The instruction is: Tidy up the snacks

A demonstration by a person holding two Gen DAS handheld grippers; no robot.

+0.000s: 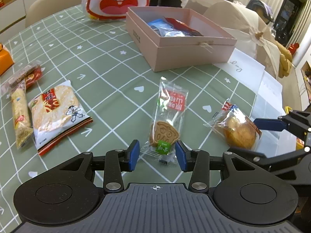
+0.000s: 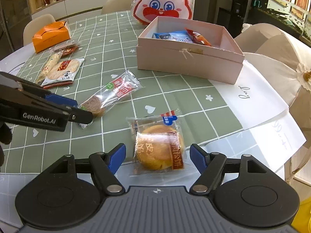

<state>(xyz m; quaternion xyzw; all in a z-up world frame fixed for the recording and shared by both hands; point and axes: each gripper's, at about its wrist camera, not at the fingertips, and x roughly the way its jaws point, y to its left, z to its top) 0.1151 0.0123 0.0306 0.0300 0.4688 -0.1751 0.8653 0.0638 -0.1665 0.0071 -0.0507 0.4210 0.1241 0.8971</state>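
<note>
We see a tabletop (image 2: 120, 44) under a green checked cloth, laid out so the loose snacks sit within reach of a pink box (image 2: 186, 62) at the far right, open-topped and already holding a few blue and red packets, which we judge to be the collecting place. Behind it, at the far edge, leans a big rabbit-faced bag (image 2: 164, 3), and far to the left an orange carton (image 2: 51, 36) stands out of the way. At the left a rice cracker pack (image 1: 56, 112) lies flat beside a long cracker stick pack (image 1: 19, 116), both waiting their turn, we think. Nearer us, two single snacks lie flat and apart on the cloth, each with a tool over it. The right gripper (image 2: 157, 158) straddles the wrapped round cake (image 2: 159, 147): its fingers stand wide on either side, clear of the wrapper, gripping nothing. The left gripper (image 1: 157, 154) does the same at the near end of the wrapped biscuit (image 1: 165, 120), its fingers partly spread just beside the crimped wrapper edge, not pressing it. We judge both are lined up this way so each can close across the narrow width of its packet.
</note>
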